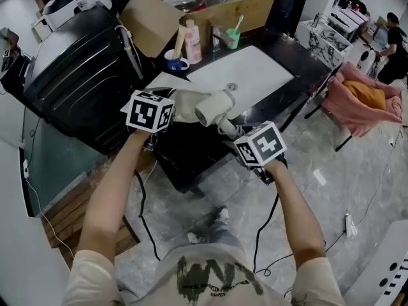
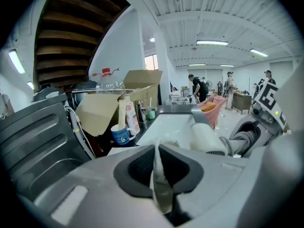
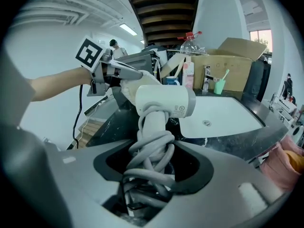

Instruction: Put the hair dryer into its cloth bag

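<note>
While the hair dryer [image 3: 164, 101] hangs in the air at the middle of the head view, above the dark counter [image 1: 191, 158] and in front of the white sink [image 1: 255, 75], it is not yet in its cloth bag [image 1: 183, 104]. The right gripper [image 3: 149, 160] has its jaws set fairly wide and clamped on the dryer's handle, with the grey cord [image 3: 152, 148] wound round it. The left gripper [image 2: 159, 170], its jaws nearly together, pinches a thin fold of the pale bag just left of the dryer. The barrel's front end points at the cloth and seems to meet it, though whether it has entered the mouth cannot be told. By the look of it, gripping and lining up are done. What is left is to slide the barrel, handle and cord fully inside and release.
</note>
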Motion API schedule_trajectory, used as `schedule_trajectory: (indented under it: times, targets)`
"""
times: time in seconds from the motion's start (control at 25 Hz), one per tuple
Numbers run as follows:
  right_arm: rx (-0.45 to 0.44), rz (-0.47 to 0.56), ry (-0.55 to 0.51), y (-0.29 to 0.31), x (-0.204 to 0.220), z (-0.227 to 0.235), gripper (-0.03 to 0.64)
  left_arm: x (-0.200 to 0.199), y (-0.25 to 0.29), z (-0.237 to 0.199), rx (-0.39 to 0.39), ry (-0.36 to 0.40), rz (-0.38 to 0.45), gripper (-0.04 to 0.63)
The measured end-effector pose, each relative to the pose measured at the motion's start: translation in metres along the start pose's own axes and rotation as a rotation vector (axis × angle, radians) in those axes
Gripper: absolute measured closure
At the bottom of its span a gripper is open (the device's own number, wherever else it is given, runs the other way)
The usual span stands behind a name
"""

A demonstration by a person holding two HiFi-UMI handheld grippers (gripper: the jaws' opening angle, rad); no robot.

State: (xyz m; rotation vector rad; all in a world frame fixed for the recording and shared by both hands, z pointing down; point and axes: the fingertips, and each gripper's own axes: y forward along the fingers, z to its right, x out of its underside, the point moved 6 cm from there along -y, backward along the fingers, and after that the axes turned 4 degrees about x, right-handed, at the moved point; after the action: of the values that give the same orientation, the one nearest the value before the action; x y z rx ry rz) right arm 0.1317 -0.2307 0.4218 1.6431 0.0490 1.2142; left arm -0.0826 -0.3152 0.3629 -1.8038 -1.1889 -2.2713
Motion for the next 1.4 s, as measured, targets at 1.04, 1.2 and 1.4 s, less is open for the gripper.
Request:
schedule_trajectory:
  times: [1.04, 1.2, 1.4]
  targets:
    - [-0.164, -0.066, -0.107, 0.052, -0.024, -0.036, 0.37, 0.011, -0.005, 0.0, 0.056, 0.022, 0.022, 0.568]
    - [-0.174, -0.073, -0.115, 0.061, -0.029, -0.038, 0.37, 0.015, -0.007, 0.0, 0.071, 0.022, 0.022, 0.568]
    - [-0.188, -0.089, -0.115, 0.072, -0.037, -0.036, 0.37, 0.019, -0.008, 0.005, 0.097, 0.041, 0.023, 0.568]
